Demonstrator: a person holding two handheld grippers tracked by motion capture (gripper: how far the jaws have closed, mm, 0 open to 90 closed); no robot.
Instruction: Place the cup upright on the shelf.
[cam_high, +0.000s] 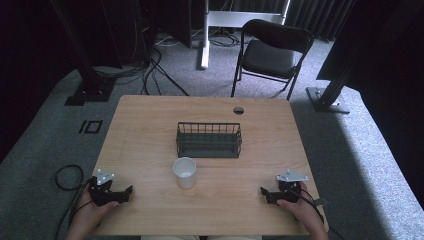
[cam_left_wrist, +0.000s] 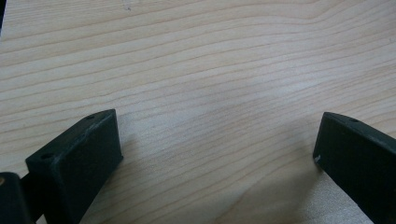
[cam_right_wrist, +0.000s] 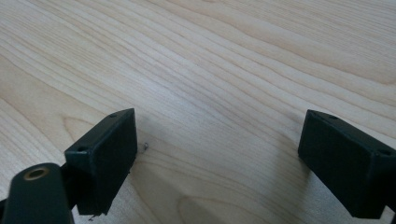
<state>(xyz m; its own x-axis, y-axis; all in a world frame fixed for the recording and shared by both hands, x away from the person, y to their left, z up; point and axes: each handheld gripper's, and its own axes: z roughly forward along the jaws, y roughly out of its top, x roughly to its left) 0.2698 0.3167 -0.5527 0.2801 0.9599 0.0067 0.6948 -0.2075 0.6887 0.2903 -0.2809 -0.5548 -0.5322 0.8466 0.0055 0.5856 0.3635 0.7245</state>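
Observation:
A white cup (cam_high: 184, 172) stands upright on the wooden table (cam_high: 150, 130), just in front of a dark wire basket (cam_high: 208, 140) at the table's middle. My left gripper (cam_high: 125, 194) rests near the front left corner, held by a hand, its jaws wide apart over bare wood (cam_left_wrist: 215, 135). Near the front right edge my right gripper (cam_high: 265, 194) sits the same way, open, with only wood grain between its jaws (cam_right_wrist: 217, 140). Both grippers point inward toward the cup and are well apart from it.
A small round hole (cam_high: 238, 110) marks the table's far edge. Behind the table stand a black folding chair (cam_high: 270, 52), dark frame posts and loose cables (cam_high: 150, 75) on grey carpet. A cable (cam_high: 67, 175) loops on the floor at the left.

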